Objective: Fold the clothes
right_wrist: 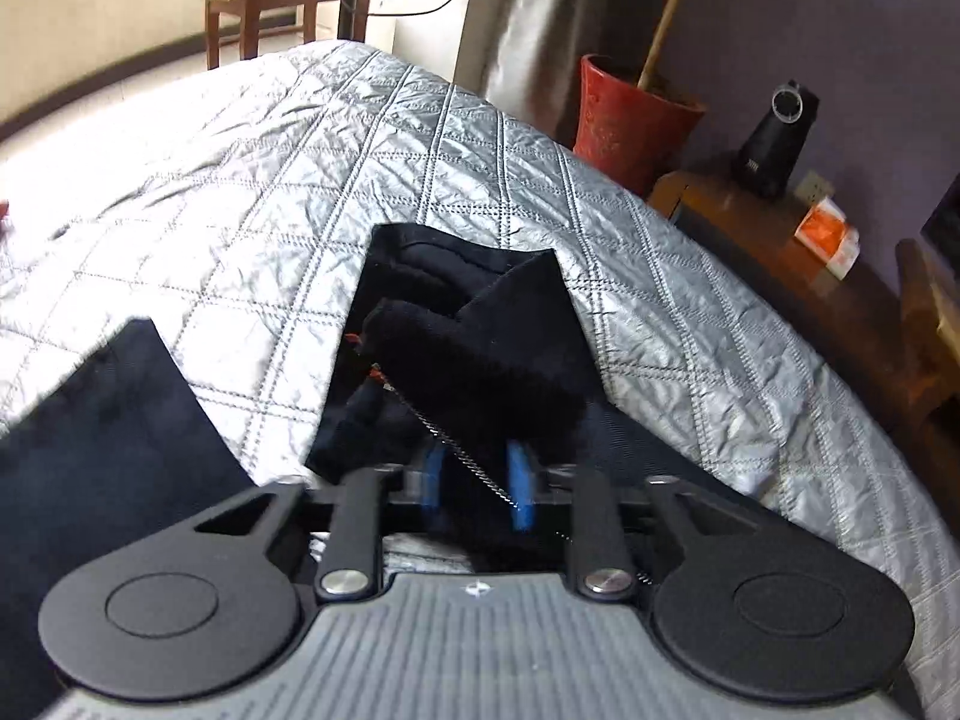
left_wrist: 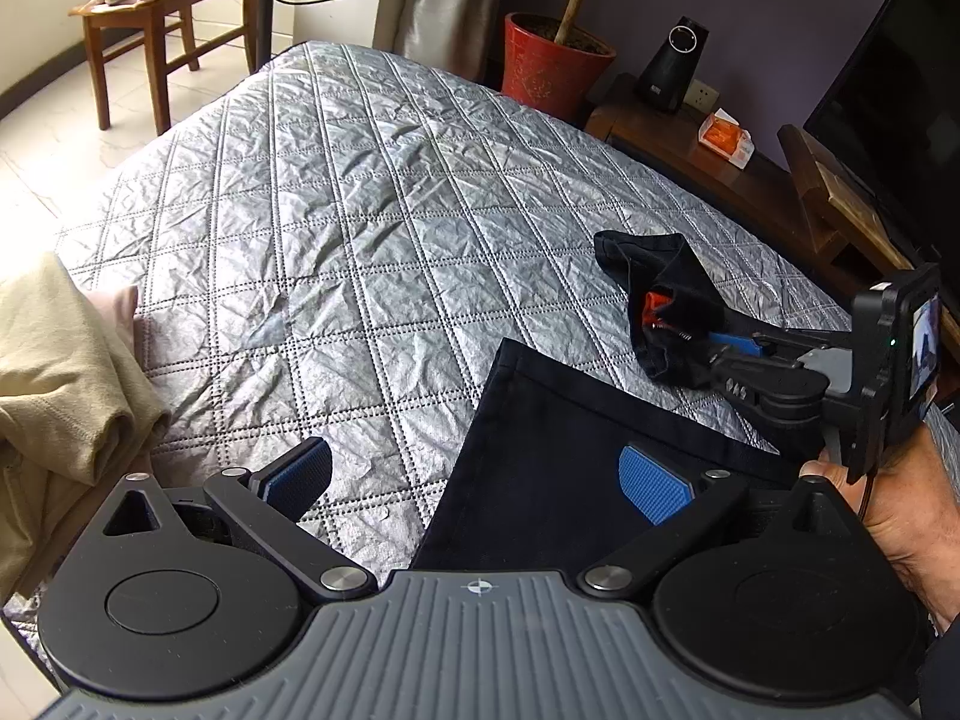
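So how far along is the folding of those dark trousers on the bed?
Barely begun. Done: the dark trousers lie on the quilted bedspread, one leg flat. In hand: the right tongs are shut on a bunched part of the other leg, lifted off the bed; the left tongs hang open over the flat leg. Left: the actual folds, and the beige garment waiting unfolded beside them.

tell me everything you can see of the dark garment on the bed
The dark garment is navy-black woven cloth, likely trousers, lying on the quilted silver bedspread. One hemmed leg end lies flat beneath the open left gripper. Another part, bunched and lifted, is pinched in the shut right gripper, showing a fuzzy lining, an orange tag and a zipper.
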`<state>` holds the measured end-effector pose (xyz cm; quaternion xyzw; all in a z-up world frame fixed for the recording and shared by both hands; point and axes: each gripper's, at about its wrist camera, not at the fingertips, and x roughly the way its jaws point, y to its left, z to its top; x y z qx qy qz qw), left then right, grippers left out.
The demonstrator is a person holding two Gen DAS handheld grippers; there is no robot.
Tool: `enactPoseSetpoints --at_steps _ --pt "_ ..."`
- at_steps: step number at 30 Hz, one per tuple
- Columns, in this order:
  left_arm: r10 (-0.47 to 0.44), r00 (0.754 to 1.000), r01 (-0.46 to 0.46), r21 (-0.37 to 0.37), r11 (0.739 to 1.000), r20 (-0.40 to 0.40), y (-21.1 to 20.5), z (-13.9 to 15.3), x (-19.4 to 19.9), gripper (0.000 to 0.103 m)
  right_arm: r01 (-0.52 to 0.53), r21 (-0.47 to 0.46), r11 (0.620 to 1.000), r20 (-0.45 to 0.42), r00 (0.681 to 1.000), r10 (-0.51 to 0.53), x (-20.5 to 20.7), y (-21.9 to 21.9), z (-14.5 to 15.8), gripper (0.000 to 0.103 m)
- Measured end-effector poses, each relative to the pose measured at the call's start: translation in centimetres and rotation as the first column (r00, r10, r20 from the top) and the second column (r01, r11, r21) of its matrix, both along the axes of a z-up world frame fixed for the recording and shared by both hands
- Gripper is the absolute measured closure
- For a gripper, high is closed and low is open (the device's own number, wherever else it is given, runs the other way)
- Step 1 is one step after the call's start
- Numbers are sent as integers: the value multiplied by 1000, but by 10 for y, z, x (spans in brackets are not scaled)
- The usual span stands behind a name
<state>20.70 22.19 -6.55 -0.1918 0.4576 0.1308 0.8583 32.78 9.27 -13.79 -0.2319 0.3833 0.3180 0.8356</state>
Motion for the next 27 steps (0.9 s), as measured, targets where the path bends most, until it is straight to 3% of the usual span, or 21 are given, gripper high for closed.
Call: enactPoseSetpoints --at_steps 3,12,18,22,27 --pt "0 1000 0 -1 1000 -2 0 -1 0 0 42 83 996 33 998 -45 -5 -5 19 97" --pt "9 1000 -9 -3 1000 -2 1 -1 0 0 35 245 969 137 988 -70 -36 -33 93 98" --pt "60 998 -60 -1 998 5 9 1 -3 0 -5 278 960 165 985 -42 -112 -51 128 98" --pt "91 996 -91 7 996 8 13 3 -3 0 -67 211 975 175 984 30 -187 -33 115 98" --pt "119 993 -119 14 993 2 17 2 -4 0 -62 212 975 -37 997 72 -232 -13 48 97"
